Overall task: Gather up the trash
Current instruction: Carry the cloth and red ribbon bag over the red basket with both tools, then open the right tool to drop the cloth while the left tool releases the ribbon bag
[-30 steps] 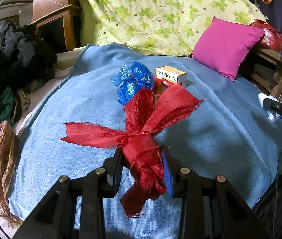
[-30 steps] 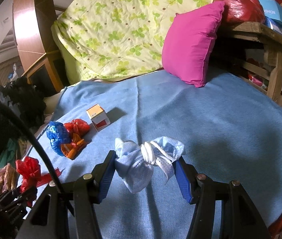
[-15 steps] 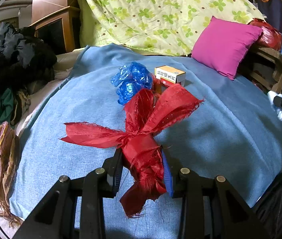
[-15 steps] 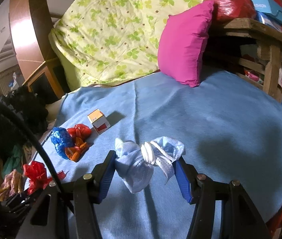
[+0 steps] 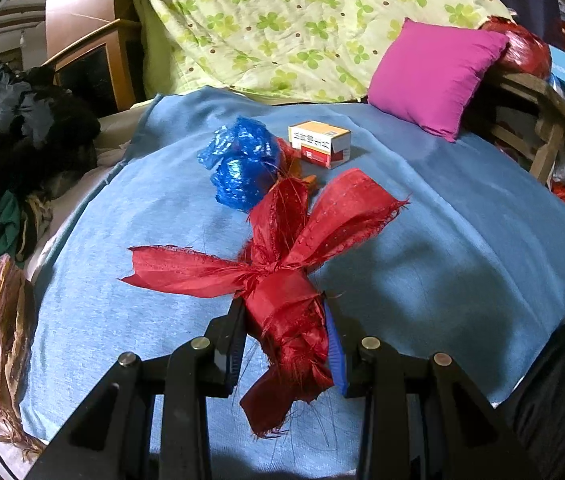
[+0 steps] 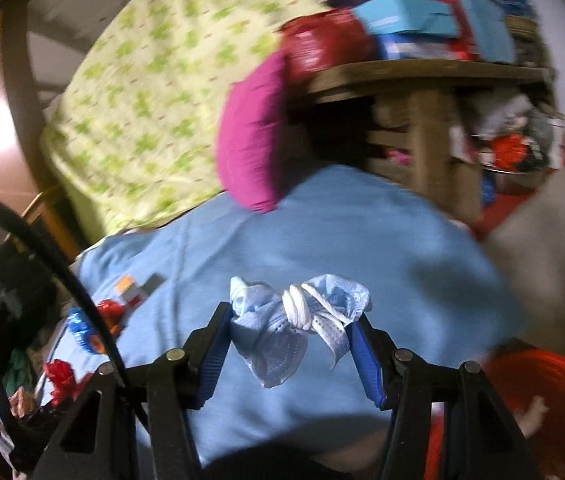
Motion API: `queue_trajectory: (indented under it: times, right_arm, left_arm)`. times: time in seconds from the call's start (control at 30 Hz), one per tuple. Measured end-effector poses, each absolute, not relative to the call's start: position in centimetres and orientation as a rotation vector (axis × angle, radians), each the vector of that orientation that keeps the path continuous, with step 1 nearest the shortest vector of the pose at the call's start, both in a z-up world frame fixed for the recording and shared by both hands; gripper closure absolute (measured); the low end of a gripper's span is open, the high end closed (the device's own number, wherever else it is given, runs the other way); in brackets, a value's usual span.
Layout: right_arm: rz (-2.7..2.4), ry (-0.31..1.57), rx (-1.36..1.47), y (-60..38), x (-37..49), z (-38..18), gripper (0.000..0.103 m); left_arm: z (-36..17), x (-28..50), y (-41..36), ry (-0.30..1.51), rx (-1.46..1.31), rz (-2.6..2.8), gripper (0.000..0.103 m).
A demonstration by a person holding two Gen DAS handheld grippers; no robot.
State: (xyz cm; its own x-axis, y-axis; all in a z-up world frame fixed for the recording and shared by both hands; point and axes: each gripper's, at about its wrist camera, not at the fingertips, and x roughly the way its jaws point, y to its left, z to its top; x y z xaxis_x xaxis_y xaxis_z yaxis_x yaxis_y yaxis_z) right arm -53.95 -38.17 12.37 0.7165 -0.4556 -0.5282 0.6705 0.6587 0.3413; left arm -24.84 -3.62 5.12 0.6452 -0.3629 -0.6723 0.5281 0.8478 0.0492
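Left wrist view is showing the left gripper [image 5: 284, 344] clamping a knotted red fabric scrap [image 5: 282, 280] between its pads, above the near edge of the blue blanket [image 5: 462, 240] covering the bed. Its long axis is running roughly along the fingers, with frayed tails fanning toward the far edge and one loose end drooping below the pads. Farther back, toward the far left corner of the blanket, a crumpled blue plastic bag [image 5: 242, 168] and a small orange-and-white box [image 5: 320, 148] are lying just beside each other, not yet collected. In the blurred right wrist view, the right gripper [image 6: 296, 344] is pinching a knotted light-blue face mask [image 6: 294, 320] crosswise between its pads, long axis spanning from finger to finger, ear loops dangling, above the blanket's near right corner. The mask is looking lightly caught at its ends and could slip free if the hand is swinging fast; the scrap's trailing tails could snag on the bedding or drag the blue bag along.
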Motion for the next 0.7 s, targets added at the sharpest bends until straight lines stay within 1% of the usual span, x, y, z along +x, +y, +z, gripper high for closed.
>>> queue_trajectory:
  times: [0.17,0.27,0.47,0.7]
  right_arm:
    - [-0.787,0.433,0.573,-39.7,-61.0,11.6,0.043]
    - [-0.863,0.469,0.591,-40.3,-65.0,10.2,0.043]
    - [-0.972,0.56,0.634,-41.2,-70.1,6.4,0.043]
    - [-1.004,0.627,0.696,-41.8,-73.1,3.0,0.043]
  left_arm:
    - [5.3,-25.8,-4.5,0.705,0.276,-0.549,0.066]
    - [5.8,-26.5,-5.0,0.698,0.282,-0.574,0.066]
    - [7.5,-27.8,-6.5,0.692,0.26,-0.65,0.066]
    - [10.5,-30.8,-10.3,0.652,0.264,-0.776,0.066]
